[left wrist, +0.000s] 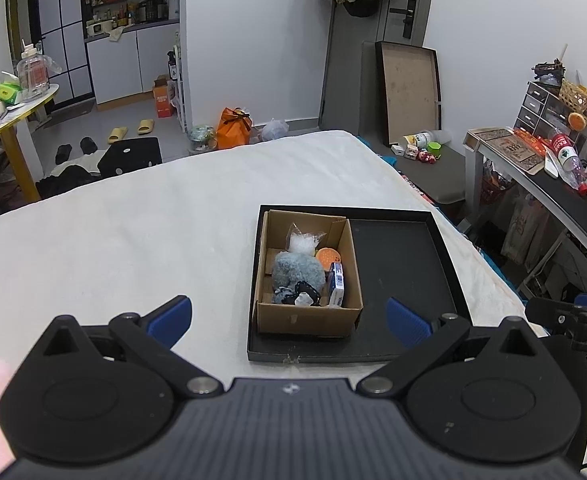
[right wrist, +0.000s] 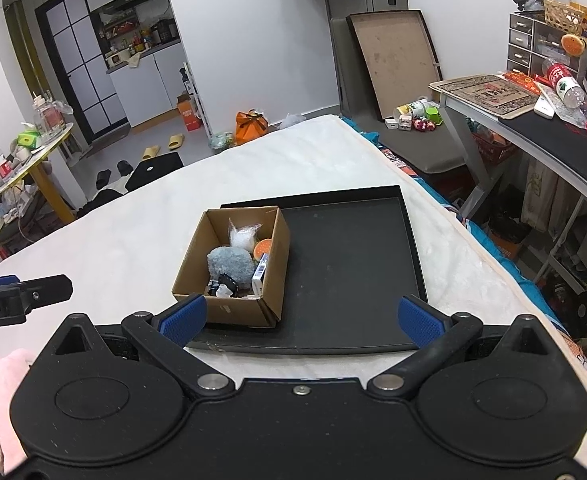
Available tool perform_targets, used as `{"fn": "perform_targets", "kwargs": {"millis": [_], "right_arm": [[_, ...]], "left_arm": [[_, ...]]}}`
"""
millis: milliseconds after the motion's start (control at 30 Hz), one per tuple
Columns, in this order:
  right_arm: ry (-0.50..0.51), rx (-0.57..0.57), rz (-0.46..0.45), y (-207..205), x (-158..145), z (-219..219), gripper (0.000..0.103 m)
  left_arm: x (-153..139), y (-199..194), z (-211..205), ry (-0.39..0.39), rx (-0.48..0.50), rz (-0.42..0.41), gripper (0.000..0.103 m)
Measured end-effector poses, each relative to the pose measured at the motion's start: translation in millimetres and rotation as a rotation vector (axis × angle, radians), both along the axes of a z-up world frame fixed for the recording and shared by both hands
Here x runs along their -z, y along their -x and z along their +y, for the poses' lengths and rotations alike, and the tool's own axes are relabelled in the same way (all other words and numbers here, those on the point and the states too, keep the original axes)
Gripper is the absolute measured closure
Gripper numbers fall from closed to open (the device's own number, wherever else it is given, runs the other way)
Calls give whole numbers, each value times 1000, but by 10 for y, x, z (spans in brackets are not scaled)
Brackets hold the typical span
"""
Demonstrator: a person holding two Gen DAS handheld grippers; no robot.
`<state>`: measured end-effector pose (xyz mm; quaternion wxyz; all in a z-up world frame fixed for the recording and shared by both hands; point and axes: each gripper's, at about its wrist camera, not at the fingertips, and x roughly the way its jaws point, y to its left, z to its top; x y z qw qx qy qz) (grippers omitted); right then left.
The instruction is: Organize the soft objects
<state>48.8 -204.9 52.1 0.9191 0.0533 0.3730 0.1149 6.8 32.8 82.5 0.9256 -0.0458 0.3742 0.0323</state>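
Observation:
A brown cardboard box [left wrist: 345, 264] [right wrist: 279, 256] stands in the left part of a black tray [left wrist: 405, 264] [right wrist: 353, 264] on a white bed. In the box lie a grey-blue plush [left wrist: 298, 270] [right wrist: 229, 263], an orange round toy [left wrist: 328, 257] [right wrist: 262, 247], a clear plastic bag [left wrist: 303, 242] [right wrist: 242, 237], a blue-white carton [left wrist: 336, 285] [right wrist: 259, 273] and a small black-white item [left wrist: 302, 298] [right wrist: 223, 286]. My left gripper [left wrist: 289, 320] is open and empty, just short of the box. My right gripper [right wrist: 301, 318] is open and empty at the tray's near edge.
The white bed [left wrist: 153, 232] [right wrist: 125, 240] ends at the right, with a grey bench [left wrist: 433, 168] and a cluttered desk [right wrist: 553, 136] beyond. A pink cloth [right wrist: 1, 384] lies at the lower left. Shoes and bags lie on the floor beyond the bed.

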Motion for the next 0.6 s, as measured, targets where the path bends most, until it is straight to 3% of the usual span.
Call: {"fn": "perform_targets", "kwargs": {"millis": [600], "right_arm": [[5, 0, 28, -57, 95, -4, 0]], "left_arm": [[87, -72, -18, 12, 10, 9, 0]]}}
